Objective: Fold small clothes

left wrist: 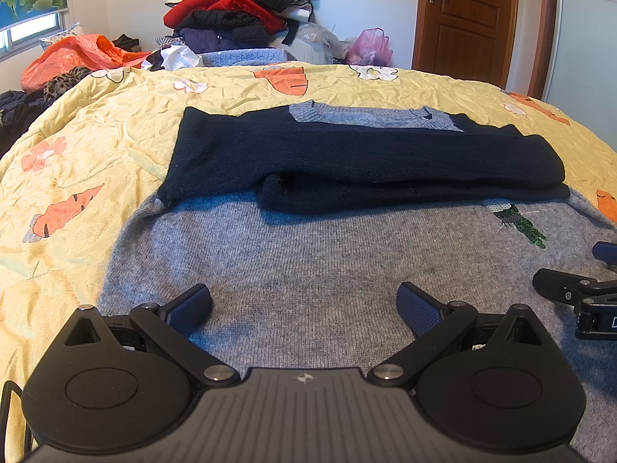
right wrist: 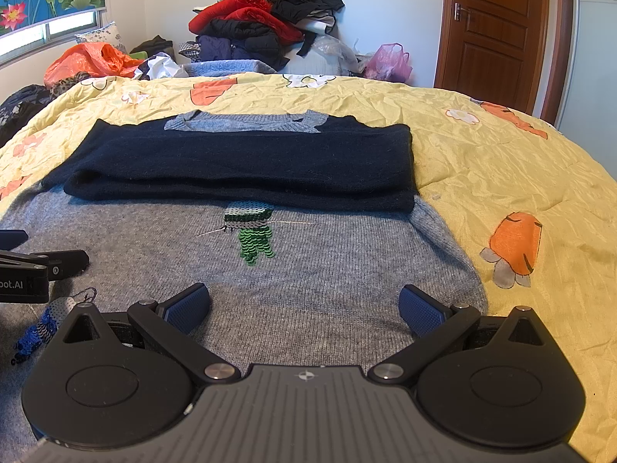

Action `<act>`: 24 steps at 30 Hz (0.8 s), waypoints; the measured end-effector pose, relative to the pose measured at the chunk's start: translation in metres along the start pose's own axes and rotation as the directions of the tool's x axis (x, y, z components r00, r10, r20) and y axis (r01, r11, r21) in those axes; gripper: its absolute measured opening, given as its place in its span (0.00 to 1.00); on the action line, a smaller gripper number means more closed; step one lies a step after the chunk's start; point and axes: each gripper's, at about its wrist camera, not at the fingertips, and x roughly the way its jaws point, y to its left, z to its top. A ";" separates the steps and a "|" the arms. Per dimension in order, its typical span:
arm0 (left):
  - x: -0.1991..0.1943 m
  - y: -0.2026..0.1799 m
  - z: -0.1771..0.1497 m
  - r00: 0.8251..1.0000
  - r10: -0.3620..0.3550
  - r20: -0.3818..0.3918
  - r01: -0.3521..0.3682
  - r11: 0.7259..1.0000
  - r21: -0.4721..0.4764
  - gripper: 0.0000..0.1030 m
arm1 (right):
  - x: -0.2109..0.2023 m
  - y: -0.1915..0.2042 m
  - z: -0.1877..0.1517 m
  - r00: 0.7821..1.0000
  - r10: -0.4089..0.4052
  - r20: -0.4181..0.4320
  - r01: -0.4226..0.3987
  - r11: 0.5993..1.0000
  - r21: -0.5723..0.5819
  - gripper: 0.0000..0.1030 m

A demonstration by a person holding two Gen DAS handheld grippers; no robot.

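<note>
A grey knit sweater (left wrist: 308,262) with a green sequin patch (right wrist: 254,239) lies flat on the bed. Its dark navy sleeves (left wrist: 366,158) are folded across the chest, below the grey collar (left wrist: 370,115). It also shows in the right wrist view (right wrist: 327,262), sleeves (right wrist: 246,166) folded across. My left gripper (left wrist: 304,305) is open and empty over the sweater's lower left part. My right gripper (right wrist: 304,305) is open and empty over the lower right part; it appears at the right edge of the left wrist view (left wrist: 578,297). The left gripper appears at the left edge of the right wrist view (right wrist: 42,266).
The bed has a yellow quilt (left wrist: 96,146) with carrot prints. A tall pile of clothes (left wrist: 239,11) and plastic bags (left wrist: 370,46) stand at the far side. A brown door (left wrist: 466,19) is at the back right. An orange bag (left wrist: 77,54) lies far left.
</note>
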 end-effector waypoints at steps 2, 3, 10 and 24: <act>0.000 0.000 0.000 1.000 0.000 0.000 0.000 1.000 0.000 1.00 | 0.000 0.000 0.000 1.000 0.000 0.000 0.000 1.000 0.000 1.00; 0.000 0.000 0.000 1.000 0.000 0.000 0.000 1.000 0.000 1.00 | 0.000 0.000 0.000 1.000 0.000 0.000 0.000 1.000 0.000 1.00; 0.000 0.000 0.000 1.000 0.000 0.000 0.000 1.000 0.000 1.00 | 0.000 0.000 0.000 1.000 0.000 0.000 0.000 1.000 0.000 1.00; 0.000 0.000 0.000 1.000 0.000 0.000 0.000 1.000 0.000 1.00 | 0.000 0.000 0.000 1.000 0.001 0.000 -0.001 1.000 0.001 1.00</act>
